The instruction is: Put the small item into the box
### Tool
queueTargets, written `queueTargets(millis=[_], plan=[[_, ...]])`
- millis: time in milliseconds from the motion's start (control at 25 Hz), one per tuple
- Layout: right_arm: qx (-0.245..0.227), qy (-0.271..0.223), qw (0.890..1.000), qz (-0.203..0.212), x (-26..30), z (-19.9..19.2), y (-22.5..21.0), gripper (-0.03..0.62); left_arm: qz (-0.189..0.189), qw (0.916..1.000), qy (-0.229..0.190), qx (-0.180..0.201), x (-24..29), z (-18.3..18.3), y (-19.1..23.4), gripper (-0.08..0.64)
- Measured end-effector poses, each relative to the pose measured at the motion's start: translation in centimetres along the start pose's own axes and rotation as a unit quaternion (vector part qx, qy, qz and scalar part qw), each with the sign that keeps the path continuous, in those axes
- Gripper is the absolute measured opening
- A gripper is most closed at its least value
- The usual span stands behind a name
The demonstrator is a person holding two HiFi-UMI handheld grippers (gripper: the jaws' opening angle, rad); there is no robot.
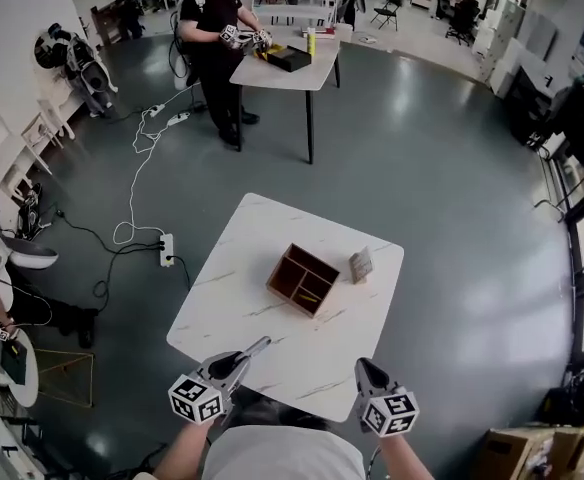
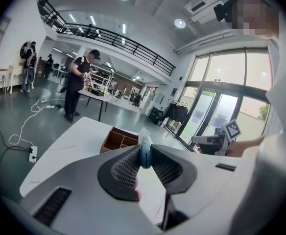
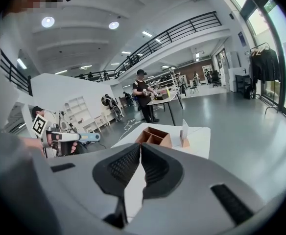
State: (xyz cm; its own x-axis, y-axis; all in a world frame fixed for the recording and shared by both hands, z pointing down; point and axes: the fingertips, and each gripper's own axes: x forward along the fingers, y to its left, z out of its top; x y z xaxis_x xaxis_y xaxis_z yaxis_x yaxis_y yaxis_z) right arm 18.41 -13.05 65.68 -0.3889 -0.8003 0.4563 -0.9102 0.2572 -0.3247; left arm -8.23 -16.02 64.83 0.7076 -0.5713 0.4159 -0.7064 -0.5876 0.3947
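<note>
Near the front edge of the bench (image 1: 227, 298), at seven o'clock from the box (image 1: 279, 266), holds the small blue item (image 2: 145, 155) in the left gripper (image 1: 257, 346): jaws closed onto it, ribbed pads (image 2: 126, 168) on either side, rounded end showing between the tips. Carries the right gripper (image 1: 365, 368) at five o'clock from the box, jaws pressed together with nothing between them. Shows the wooden box mid-bench, open-topped and split into compartments, with a card stand (image 1: 361, 264) just beside it at three o'clock. Judging by look, handles as something light, hard and smooth, so probably prone to slipping or swivelling in the pinch; best taken across the middle with steady, modest pressure, much as now. Needs carrying toward one o'clock and lowering over a compartment before letting go; not yet above the box.
</note>
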Motion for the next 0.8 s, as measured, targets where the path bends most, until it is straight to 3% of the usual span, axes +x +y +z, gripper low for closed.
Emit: queueTargets(millis=[280,800], plan=[[0.02,0.0,0.998,-0.056,0.8,-0.6,-0.1,0.028,-0.047,0.9947,0.059,0.069,4.4,0.5,2.8,0.077],[0.061,0.021,0.99,-0.128,1.9,-3.1,0.9,0.028,-0.105,0.9677,0.171,0.153,14.3,-1.2,5.9,0.077]])
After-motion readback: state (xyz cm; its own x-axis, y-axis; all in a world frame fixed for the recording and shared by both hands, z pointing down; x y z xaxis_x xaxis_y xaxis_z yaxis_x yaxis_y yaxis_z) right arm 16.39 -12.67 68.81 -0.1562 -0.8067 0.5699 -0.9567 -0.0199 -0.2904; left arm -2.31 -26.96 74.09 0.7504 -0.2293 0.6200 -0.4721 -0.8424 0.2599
